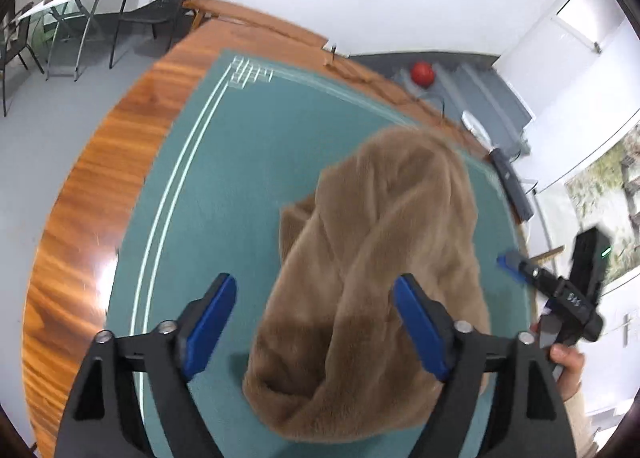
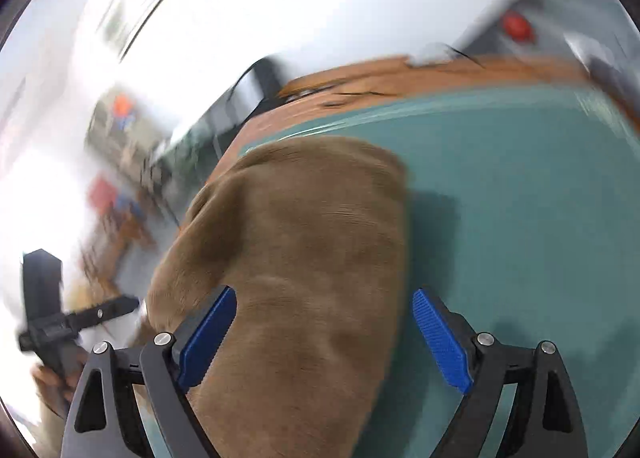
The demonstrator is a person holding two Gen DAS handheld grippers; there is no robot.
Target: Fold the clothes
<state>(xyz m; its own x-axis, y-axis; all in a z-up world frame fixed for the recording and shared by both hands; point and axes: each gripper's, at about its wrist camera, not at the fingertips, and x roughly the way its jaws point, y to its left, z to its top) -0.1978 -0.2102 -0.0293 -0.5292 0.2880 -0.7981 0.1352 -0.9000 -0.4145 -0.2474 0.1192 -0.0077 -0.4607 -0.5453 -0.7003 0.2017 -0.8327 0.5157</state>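
A tan fleece garment (image 1: 380,258) lies bunched in a long heap on the teal mat (image 1: 240,186). My left gripper (image 1: 316,322) hovers above its near end, jaws wide, blue pads clear of the cloth. In the left wrist view the right gripper (image 1: 516,264) shows at the right edge, held by a hand (image 1: 568,366). In the right wrist view the same garment (image 2: 296,242) lies folded over, and my right gripper (image 2: 324,334) stands open over its near right edge, touching nothing. The left gripper's body (image 2: 48,314) shows at the far left. This view is blurred.
The mat covers a wooden table (image 1: 92,194). A dark remote-like object (image 1: 512,182) lies at the table's far right edge. A red ball (image 1: 422,73) sits on grey stairs behind. Black chairs (image 1: 160,6) and a glass table stand at the back left.
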